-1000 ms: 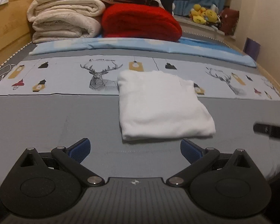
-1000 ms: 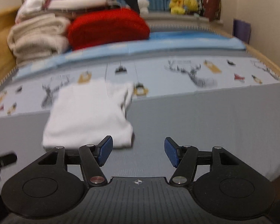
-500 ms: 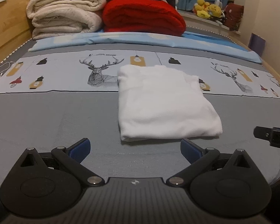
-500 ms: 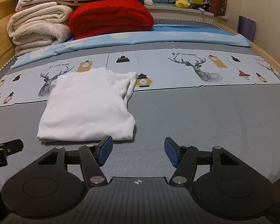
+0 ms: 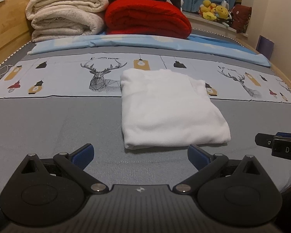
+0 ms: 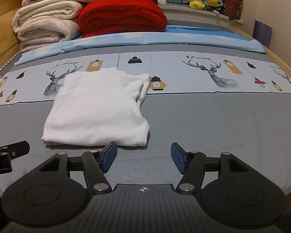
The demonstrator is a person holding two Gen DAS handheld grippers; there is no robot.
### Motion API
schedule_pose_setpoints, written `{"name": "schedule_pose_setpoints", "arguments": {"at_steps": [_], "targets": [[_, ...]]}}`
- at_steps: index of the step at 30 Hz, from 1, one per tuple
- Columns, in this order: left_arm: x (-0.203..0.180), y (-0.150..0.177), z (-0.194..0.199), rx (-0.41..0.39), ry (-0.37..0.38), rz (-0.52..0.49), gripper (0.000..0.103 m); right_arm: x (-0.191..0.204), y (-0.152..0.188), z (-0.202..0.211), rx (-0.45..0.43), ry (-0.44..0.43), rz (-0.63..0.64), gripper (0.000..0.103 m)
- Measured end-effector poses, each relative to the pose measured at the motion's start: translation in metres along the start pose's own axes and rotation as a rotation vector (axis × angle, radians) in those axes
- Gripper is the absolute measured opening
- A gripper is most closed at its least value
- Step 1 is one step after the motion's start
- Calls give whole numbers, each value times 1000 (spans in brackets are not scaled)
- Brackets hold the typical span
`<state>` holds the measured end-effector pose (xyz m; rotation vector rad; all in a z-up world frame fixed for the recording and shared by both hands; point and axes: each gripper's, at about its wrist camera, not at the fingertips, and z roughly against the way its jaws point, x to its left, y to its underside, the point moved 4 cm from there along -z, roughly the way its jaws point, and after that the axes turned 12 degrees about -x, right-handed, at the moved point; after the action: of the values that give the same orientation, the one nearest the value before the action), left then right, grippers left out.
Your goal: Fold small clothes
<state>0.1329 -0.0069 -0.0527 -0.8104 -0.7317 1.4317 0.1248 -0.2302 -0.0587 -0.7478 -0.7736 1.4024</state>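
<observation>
A small white garment (image 5: 170,108) lies folded into a neat rectangle on the grey bed sheet (image 5: 48,120), its far end on the printed deer band. My left gripper (image 5: 140,156) is open just short of the garment's near edge, blue pads wide apart, nothing between them. In the right wrist view the same white garment (image 6: 99,112) sits ahead and to the left. My right gripper (image 6: 143,158) is open, with only bare sheet between its blue pads; its left pad is close to the garment's near right corner. Each gripper's tip shows at the edge of the other's view.
Rolled cream blankets (image 5: 66,17) and a red blanket (image 5: 147,19) are stacked at the far end, behind a light blue sheet (image 5: 145,42). A wooden bed frame (image 5: 7,29) runs along the left. Plush toys (image 5: 215,11) sit on a far ledge. The wall is close on the right.
Both grippers have drawn back slightly from the folded garment and dipped a little, so it sits a bit farther ahead. The right wrist view was blurred before and is sharp now. The garment has not moved.
</observation>
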Motion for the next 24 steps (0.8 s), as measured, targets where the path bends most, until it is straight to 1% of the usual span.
{"name": "schedule_pose_setpoints", "arguments": {"at_steps": [24], "targets": [[-3, -2, 1, -19, 27, -17, 103, 4, 1, -1, 0, -10, 29, 63]]}}
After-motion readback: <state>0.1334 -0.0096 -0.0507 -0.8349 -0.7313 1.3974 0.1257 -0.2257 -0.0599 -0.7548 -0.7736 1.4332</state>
